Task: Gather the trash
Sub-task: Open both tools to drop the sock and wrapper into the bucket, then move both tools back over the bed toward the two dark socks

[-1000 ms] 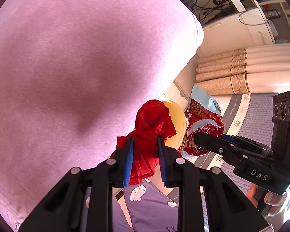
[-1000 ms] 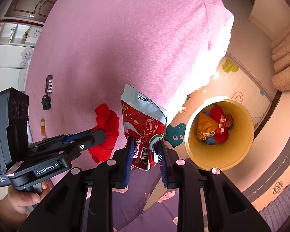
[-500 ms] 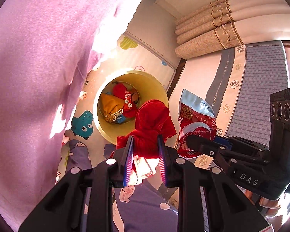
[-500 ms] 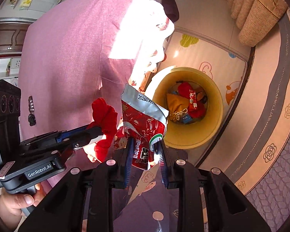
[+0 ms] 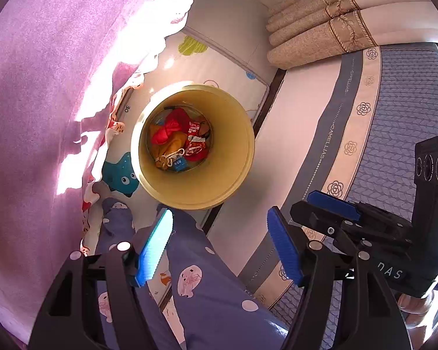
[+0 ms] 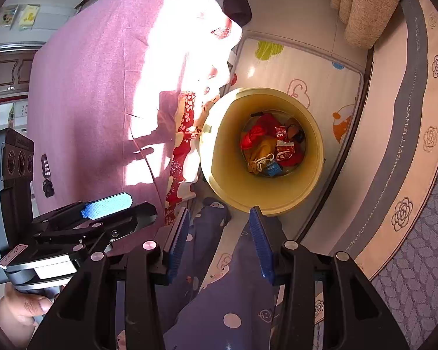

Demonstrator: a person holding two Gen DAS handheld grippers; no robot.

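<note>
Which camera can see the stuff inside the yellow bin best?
The left wrist view: the yellow bin sits near the picture's middle and its mouth faces the camera, so the red cloth, mustard pouch and wrappers at the bottom show. The right wrist view shows the same pile too, but off to the right.

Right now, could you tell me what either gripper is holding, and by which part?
Nothing: the left gripper and right gripper are both empty, jaws opening above the yellow bin.

The bin's [image 5: 189,192] floor is lying mostly hidden under piled trash [image 5: 179,144]; the wrapper lettering is reading too small, and the picture's edge is cropping the pink bedspread [image 6: 96,93].
</note>
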